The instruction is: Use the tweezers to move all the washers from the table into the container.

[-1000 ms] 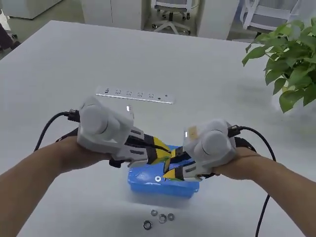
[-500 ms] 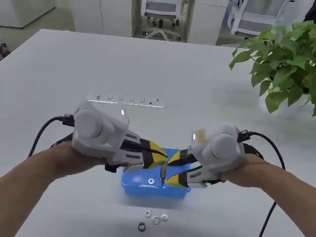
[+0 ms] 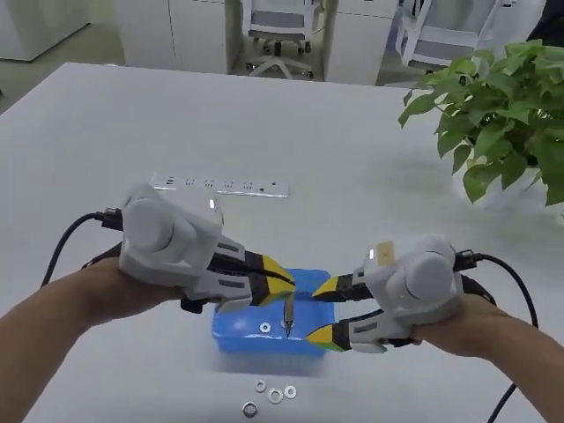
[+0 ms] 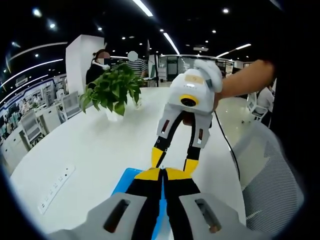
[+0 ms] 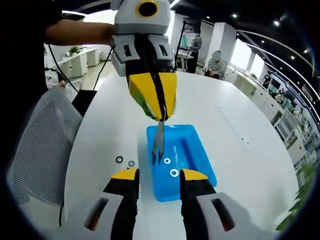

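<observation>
My left gripper [image 3: 287, 284] is shut on a pair of thin metal tweezers [image 3: 287, 315], which hang tips-down over the blue container [image 3: 231, 335]. In the right gripper view the tweezers [image 5: 158, 142] point into the container [image 5: 192, 150], where two washers [image 5: 173, 173] lie. Several washers [image 3: 275, 396] rest on the table just in front of the container, two of them [image 5: 125, 161] seen beside it. My right gripper [image 3: 317, 310] is open to the right of the tweezers and apart from them. In the left gripper view its jaws [image 4: 173, 161] face my shut left gripper [image 4: 162, 173].
A white power strip [image 3: 218, 186] lies farther back on the white table [image 3: 132, 115]. A potted green plant [image 3: 493, 123] stands at the right. Office chairs [image 3: 275, 26] stand beyond the table's far edge.
The right gripper has drawn back to the right, away from the tweezers, jaws apart. The left gripper still holds the tweezers over the container. The head camera has shifted.
</observation>
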`<state>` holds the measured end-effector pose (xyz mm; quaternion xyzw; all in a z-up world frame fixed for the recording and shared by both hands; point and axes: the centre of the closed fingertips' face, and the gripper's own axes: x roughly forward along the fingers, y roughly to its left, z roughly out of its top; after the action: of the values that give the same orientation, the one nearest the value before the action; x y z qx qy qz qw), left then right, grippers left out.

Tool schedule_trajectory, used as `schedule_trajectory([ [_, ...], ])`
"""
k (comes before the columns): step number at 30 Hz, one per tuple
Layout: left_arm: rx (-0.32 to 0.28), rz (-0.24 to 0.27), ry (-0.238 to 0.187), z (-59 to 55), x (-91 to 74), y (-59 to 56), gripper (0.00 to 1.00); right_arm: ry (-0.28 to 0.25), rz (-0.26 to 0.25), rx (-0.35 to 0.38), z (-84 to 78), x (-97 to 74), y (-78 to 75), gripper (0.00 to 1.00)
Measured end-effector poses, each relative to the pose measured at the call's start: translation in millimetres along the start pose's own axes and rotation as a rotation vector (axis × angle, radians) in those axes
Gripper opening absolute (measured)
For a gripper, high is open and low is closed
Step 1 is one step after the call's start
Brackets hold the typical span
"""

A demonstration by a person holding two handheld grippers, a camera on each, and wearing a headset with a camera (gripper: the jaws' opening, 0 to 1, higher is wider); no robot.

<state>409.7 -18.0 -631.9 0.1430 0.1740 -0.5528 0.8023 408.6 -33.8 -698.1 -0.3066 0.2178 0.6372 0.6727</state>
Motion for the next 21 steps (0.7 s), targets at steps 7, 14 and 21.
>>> schedule_trajectory([
  [7, 0.007, -0.007, -0.002, 6.9, -2.1, -5.2, 0.04, -0.018, -0.041, 0.046, -6.4, -14.8, 1.8, 0.38],
  [14, 0.016, -0.017, -0.002, 10.9, -4.1, -8.8, 0.04, -0.033, -0.077, 0.085, -12.0, -23.8, 4.9, 0.45],
  [21, 0.019, -0.034, -0.005, 12.4, -3.8, -14.8, 0.04, -0.046, -0.104, 0.115, -17.9, -30.9, 10.3, 0.50],
])
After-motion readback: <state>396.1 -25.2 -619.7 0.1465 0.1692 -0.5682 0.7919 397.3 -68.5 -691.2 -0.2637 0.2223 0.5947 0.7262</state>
